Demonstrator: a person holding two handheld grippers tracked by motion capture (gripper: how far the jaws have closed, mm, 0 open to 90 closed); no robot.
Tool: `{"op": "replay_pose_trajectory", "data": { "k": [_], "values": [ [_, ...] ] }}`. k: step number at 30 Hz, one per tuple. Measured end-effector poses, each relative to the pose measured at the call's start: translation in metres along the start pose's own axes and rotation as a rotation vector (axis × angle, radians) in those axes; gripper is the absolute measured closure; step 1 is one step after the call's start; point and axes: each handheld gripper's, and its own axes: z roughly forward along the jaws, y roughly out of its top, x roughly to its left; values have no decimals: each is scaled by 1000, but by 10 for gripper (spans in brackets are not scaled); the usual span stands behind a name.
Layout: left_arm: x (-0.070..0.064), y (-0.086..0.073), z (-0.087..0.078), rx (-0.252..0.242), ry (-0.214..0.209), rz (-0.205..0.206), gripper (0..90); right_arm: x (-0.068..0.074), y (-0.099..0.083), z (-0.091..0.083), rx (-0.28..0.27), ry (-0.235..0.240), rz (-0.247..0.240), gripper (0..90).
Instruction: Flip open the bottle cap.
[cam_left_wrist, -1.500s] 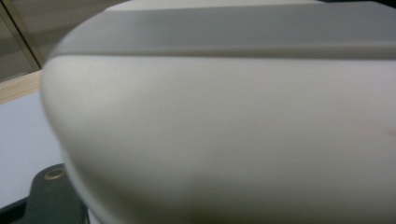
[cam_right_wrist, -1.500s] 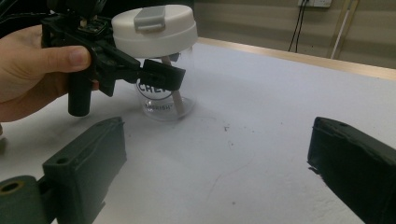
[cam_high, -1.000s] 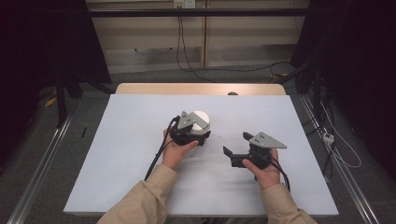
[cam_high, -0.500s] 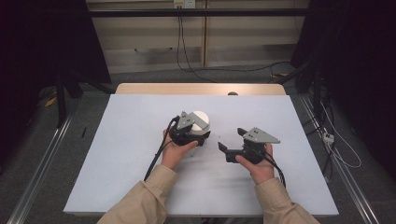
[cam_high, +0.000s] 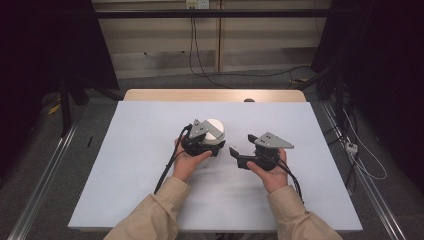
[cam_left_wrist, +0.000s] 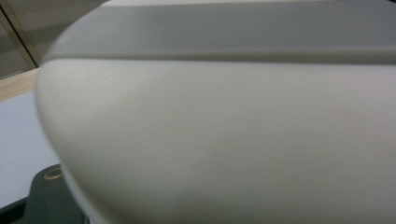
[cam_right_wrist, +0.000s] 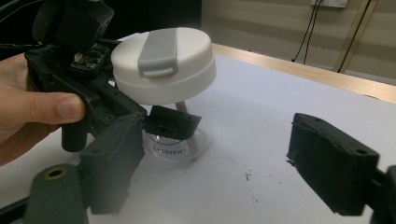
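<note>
I count one clear bottle with a white lid (cam_right_wrist: 164, 70), gripped in my left gripper (cam_high: 204, 142). Just beside it, one right gripper (cam_high: 246, 155) with jaws apart. Both over one white table (cam_high: 125, 165).

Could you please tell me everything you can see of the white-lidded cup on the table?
The cup stands upright near the middle of the white table. Its body looks like clear plastic with faint lettering and a pale straw inside. The round white lid has a grey flip tab. The left gripper holds the body under the lid.
</note>
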Motion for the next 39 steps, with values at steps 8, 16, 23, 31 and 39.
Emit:
{"op": "replay_pose_trajectory", "data": {
  "k": [8, 16, 23, 31, 39],
  "values": [
    [0, 0, -1, 1, 5, 0, 183, 4, 8, 5, 11, 15, -7, 415],
    [-1, 0, 1, -4, 3, -4, 183, 9, 13, 11, 46, 65, -10, 757],
    [-1, -1, 2, -8, 3, -6, 182, 11, 14, 17, 60, 88, -17, 900],
    [0, -1, 4, -18, 4, -21, 182, 14, 16, 25, 77, 92, -21, 900],
    [0, -2, 4, -19, 6, -24, 181, 14, 18, 30, 92, 86, -31, 900]
  ]
}}
